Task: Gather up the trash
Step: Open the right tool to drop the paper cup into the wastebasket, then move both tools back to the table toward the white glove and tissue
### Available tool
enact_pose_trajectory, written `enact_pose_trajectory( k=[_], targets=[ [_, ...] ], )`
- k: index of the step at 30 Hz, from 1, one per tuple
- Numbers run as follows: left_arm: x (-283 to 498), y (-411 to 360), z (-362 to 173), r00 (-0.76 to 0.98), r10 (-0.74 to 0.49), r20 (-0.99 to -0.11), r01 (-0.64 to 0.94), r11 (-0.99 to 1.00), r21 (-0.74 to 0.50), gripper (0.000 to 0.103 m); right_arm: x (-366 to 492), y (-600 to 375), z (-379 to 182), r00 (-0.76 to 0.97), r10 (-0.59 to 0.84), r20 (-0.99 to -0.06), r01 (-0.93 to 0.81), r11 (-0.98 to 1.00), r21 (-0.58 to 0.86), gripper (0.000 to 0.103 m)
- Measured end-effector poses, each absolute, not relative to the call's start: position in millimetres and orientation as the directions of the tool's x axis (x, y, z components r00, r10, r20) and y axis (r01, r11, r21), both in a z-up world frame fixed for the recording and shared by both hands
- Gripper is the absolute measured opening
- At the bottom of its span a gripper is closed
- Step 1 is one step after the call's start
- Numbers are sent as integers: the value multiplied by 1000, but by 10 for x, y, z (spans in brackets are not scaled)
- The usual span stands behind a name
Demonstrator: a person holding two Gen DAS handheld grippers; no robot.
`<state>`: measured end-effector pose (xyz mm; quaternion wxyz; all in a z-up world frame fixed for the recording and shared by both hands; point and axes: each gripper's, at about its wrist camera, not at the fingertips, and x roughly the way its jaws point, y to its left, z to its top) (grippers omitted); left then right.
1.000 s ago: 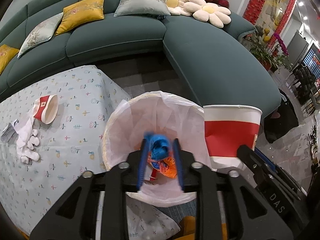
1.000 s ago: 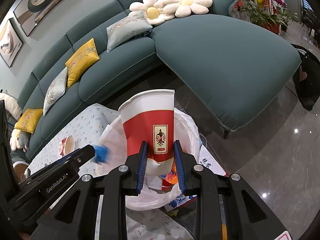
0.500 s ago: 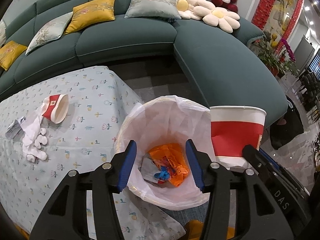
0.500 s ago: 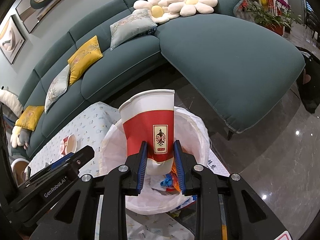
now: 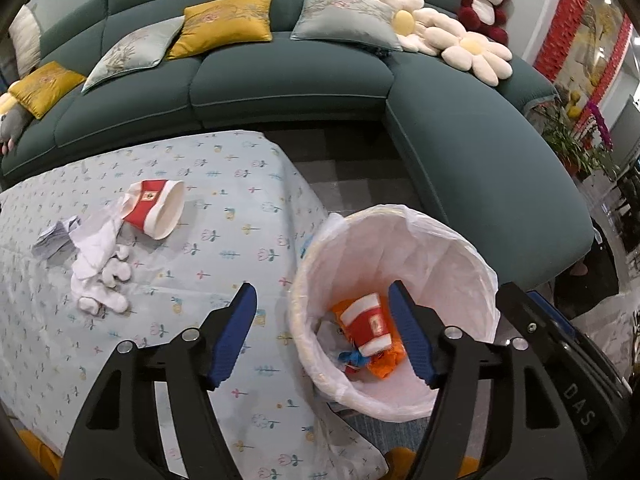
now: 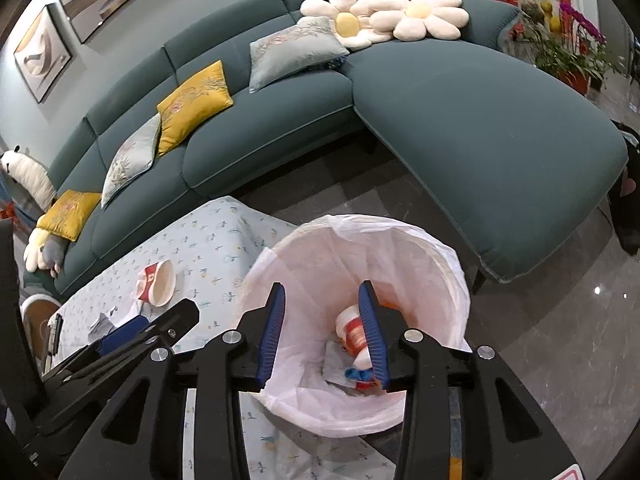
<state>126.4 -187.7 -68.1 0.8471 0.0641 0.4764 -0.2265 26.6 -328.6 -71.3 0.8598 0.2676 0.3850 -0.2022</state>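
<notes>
A white-lined trash bin [image 5: 460,240] [image 6: 420,240] stands at the table's right corner. Inside lie a red and white paper cup [image 5: 368,326] [image 6: 352,330], an orange wrapper [image 5: 386,364] and a blue scrap [image 5: 352,358]. My left gripper [image 5: 322,336] hovers over the bin's left rim, jaws opening, nothing between them. My right gripper [image 6: 322,334] hangs over the bin, jaws opening and empty, the cup lying below them. On the table lie another red and white cup [image 5: 154,210] [image 6: 156,282], white crumpled tissue [image 5: 100,268] and a grey paper scrap [image 5: 54,236].
The table wears a light floral cloth [image 5: 180,360]. A teal sectional sofa [image 5: 288,80] with yellow and grey cushions curves behind and to the right. Glossy tiled floor [image 6: 560,340] lies right of the bin. A dark flat object [image 6: 54,334] sits at the table's left.
The left gripper dropped the blue scrap into the bin, then opened wide and shifted left. The right gripper let go of the red cup, which now lies in the bin.
</notes>
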Motion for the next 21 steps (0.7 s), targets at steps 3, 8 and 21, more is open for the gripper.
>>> enact_pose_trajectory(
  k=[3,8,21],
  targets=[
    [1262,-1770,-647,448,-325,-832,433,894,-116,65,280,-3202,-653,626,-140,-767,543,784,301,40],
    [1262,-1538,-598,464,-318,-827,405,906,-121,67,307,-3016,-554,634,-136,-761,524,800,293,43],
    [1409,-653,-498,512,-272,-815,262,953,-154,76,523,-2319,-354,644,-100,-758,432,866,252,45]
  ],
)
